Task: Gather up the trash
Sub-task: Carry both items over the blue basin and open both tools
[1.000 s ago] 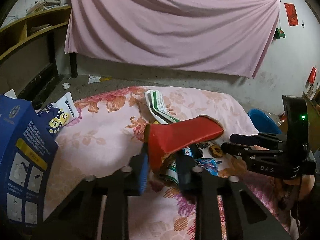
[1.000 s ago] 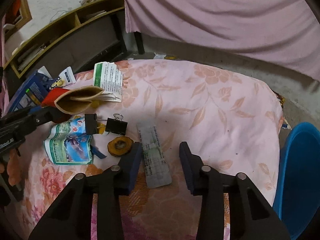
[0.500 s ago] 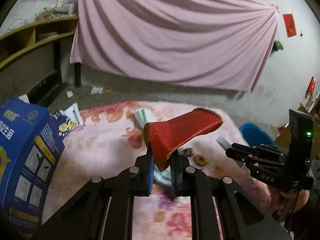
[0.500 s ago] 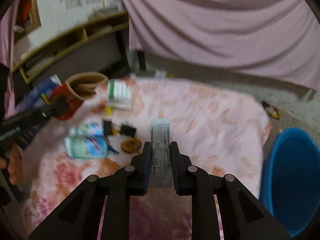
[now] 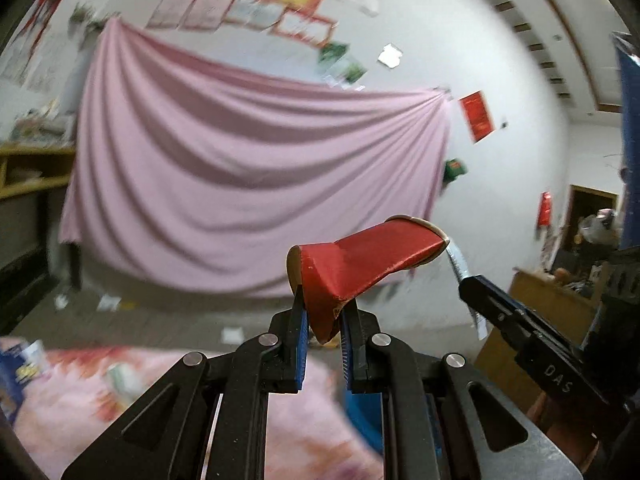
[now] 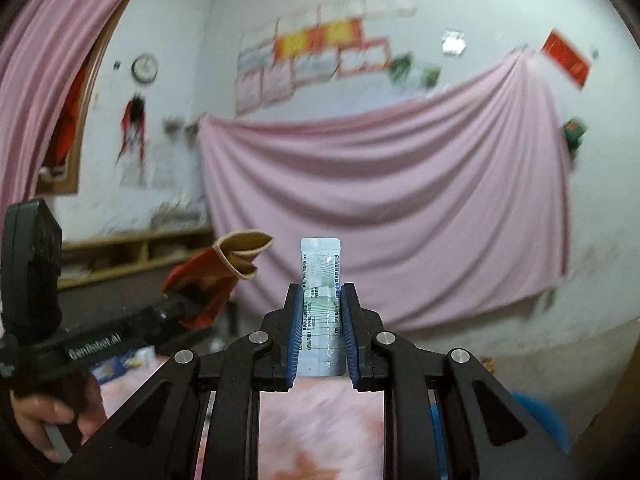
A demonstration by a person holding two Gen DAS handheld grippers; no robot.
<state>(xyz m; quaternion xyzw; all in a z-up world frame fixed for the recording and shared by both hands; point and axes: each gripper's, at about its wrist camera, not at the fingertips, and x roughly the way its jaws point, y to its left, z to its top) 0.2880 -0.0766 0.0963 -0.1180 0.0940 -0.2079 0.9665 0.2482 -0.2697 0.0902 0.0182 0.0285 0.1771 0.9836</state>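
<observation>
holding one piece of trash apiece, both grippers point level above the pink floral bedspread (image 6: 320, 412). the left gripper (image 5: 323, 334) is clamped on a crumpled red paper cup with a tan lining (image 5: 360, 264), and the right gripper (image 6: 321, 334) is clamped on a flat silver-white foil sachet printed with small dark text (image 6: 321, 300), too blurred to read. judging by this, two items are picked up but not yet dropped; a blue plastic bin (image 6: 540, 416) sits low at the right, and blurred litter remains on the bed. readable writing: "GenRobot.AI" on the left gripper's arm, "DAS" on the right one's.
</observation>
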